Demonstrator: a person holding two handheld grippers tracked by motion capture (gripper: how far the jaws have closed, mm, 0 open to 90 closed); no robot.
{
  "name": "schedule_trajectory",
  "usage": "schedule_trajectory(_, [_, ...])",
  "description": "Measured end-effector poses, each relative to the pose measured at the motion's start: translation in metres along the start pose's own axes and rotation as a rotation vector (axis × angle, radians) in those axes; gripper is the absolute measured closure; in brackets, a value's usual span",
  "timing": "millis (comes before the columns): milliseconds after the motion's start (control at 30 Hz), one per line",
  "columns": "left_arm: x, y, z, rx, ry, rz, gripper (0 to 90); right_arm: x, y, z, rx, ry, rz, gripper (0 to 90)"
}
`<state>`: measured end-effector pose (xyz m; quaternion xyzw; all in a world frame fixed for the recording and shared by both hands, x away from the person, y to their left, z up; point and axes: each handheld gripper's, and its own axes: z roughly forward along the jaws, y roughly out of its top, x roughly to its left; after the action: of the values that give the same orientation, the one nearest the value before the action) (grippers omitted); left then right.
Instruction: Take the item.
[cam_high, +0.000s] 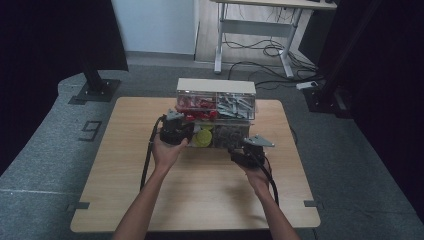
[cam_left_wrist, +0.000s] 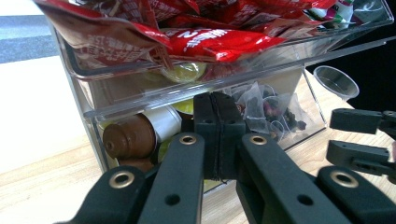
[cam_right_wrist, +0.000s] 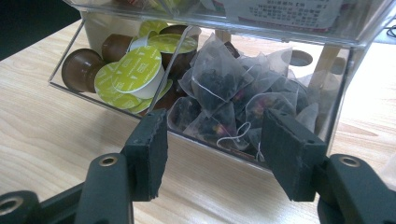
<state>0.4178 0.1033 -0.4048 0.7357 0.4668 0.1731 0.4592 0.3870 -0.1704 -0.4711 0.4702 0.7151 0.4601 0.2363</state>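
A clear organizer (cam_high: 216, 107) stands at the table's (cam_high: 125, 180) far edge. Its top drawer holds red packets (cam_left_wrist: 205, 39). The bottom drawer holds coffee pods (cam_right_wrist: 135, 70) beside tea bags (cam_right_wrist: 219, 79). The left gripper (cam_left_wrist: 217, 135) is closed and empty at the pods; the right gripper (cam_right_wrist: 215, 140) gapes before the tea bags.

Both hand-held grippers, left (cam_high: 176, 129) and right (cam_high: 248, 150), meet the clear organizer (cam_high: 216, 107).

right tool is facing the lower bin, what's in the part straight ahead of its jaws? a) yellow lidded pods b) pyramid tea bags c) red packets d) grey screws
b: in the right gripper view the right tool stands open before the clear bin, aimed at the pyramid tea bags; the pods lie to the left.
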Motion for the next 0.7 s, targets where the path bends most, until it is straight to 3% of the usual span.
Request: schedule_trajectory(700, [-0.001,0.000,0.002,-0.001,-0.011,-0.005,89.5,0.002,0.003,0.025,0.009,-0.013,-0.003,40.8])
